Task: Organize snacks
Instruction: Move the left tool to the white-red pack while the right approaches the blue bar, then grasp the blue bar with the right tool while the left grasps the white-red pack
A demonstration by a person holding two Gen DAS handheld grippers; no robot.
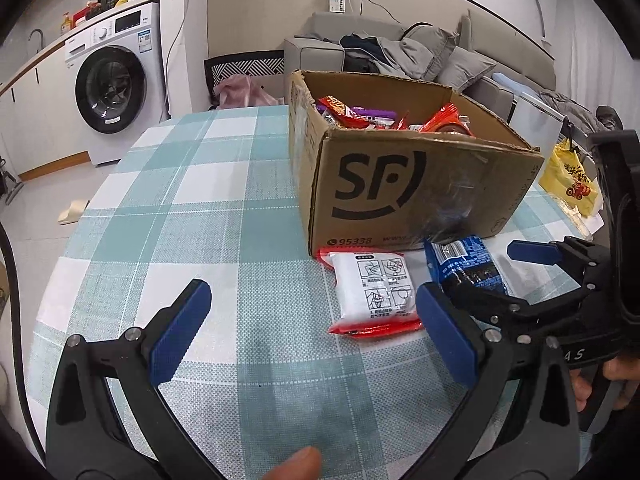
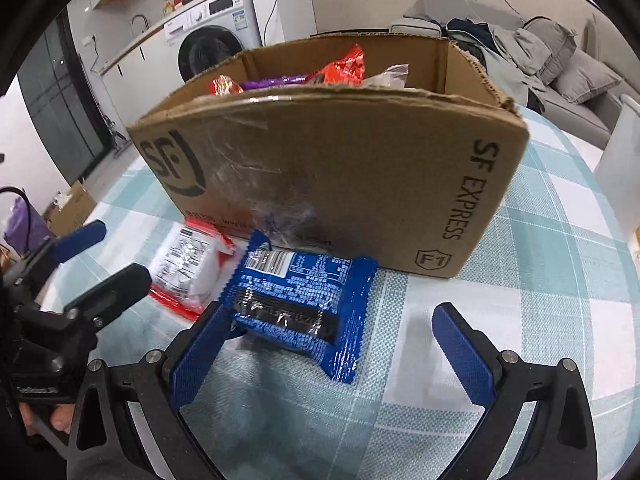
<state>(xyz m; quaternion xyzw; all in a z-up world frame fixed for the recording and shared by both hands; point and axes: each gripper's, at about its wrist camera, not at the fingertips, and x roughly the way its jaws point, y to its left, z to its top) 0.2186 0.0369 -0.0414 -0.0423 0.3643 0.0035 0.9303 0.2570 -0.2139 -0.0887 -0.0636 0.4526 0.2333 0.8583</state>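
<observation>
Your left gripper (image 1: 316, 332) is spread wide over the checked table (image 1: 192, 216) with nothing between its pads, hovering near the table's front edge. Just ahead of its right pad lies a white-and-red packet (image 1: 370, 292), flat on the cloth and touching the foot of the cardboard box (image 1: 420, 192). Beside that packet, to its right, lies a blue packet (image 2: 304, 308) (barcode end toward the box), also close against the box's front wall.

Your right gripper (image 2: 332, 356) is open as well. Its left pad (image 2: 200, 356) touches the near left corner of the blue packet, while the other pad stands well apart from it on the right, so the packet is not clamped.

The box sits toward the far right part of the table and holds a heap of snacks (image 1: 384, 116): red, orange and purple wrappers showing above the rim. A yellow bag (image 1: 570, 180) lies past the box near the right edge.
</observation>
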